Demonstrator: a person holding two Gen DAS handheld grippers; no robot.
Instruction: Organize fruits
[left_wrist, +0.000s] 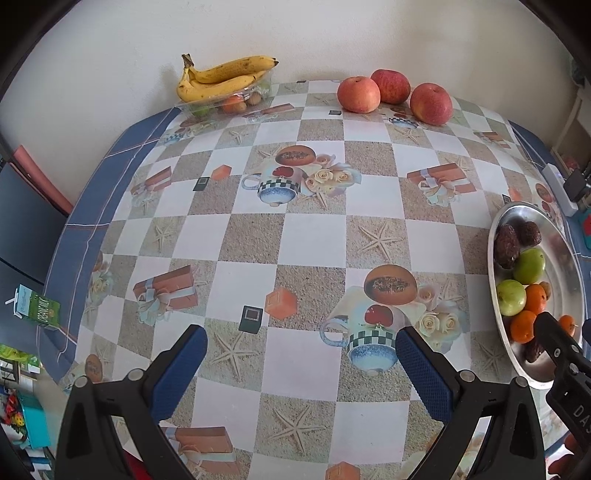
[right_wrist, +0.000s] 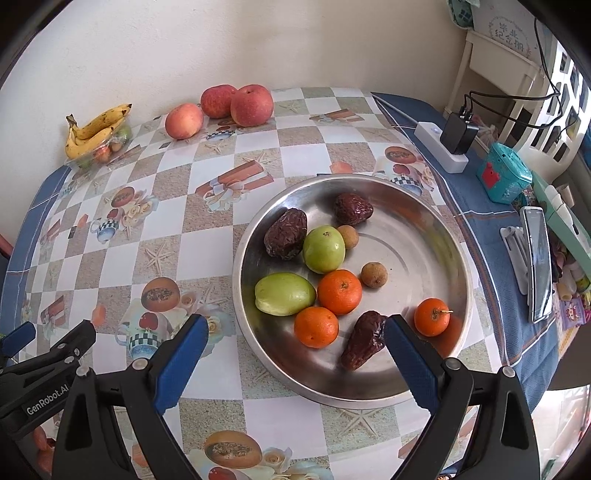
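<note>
A steel plate (right_wrist: 413, 251) on the checked tablecloth holds three dark dates (right_wrist: 286, 238), two green fruits (right_wrist: 324, 249), three small oranges (right_wrist: 340, 291) and two longans (right_wrist: 373, 274). My right gripper (right_wrist: 295, 328) is open over the plate's near rim, its right finger beside the nearest date (right_wrist: 364, 339). To the left of the plate (left_wrist: 565, 280), my left gripper (left_wrist: 301, 354) hangs open over bare cloth, holding nothing. Three red apples (left_wrist: 390, 85) lie at the far edge. Bananas (left_wrist: 221, 79) rest on a clear tray (left_wrist: 207, 107) of small fruits at the far left.
A white power strip (right_wrist: 441, 147) with a black charger, a teal box (right_wrist: 504, 177) and a phone (right_wrist: 539, 258) lie on the blue cloth right of the plate. A green carton (left_wrist: 38, 308) stands off the table's left edge. A wall backs the table.
</note>
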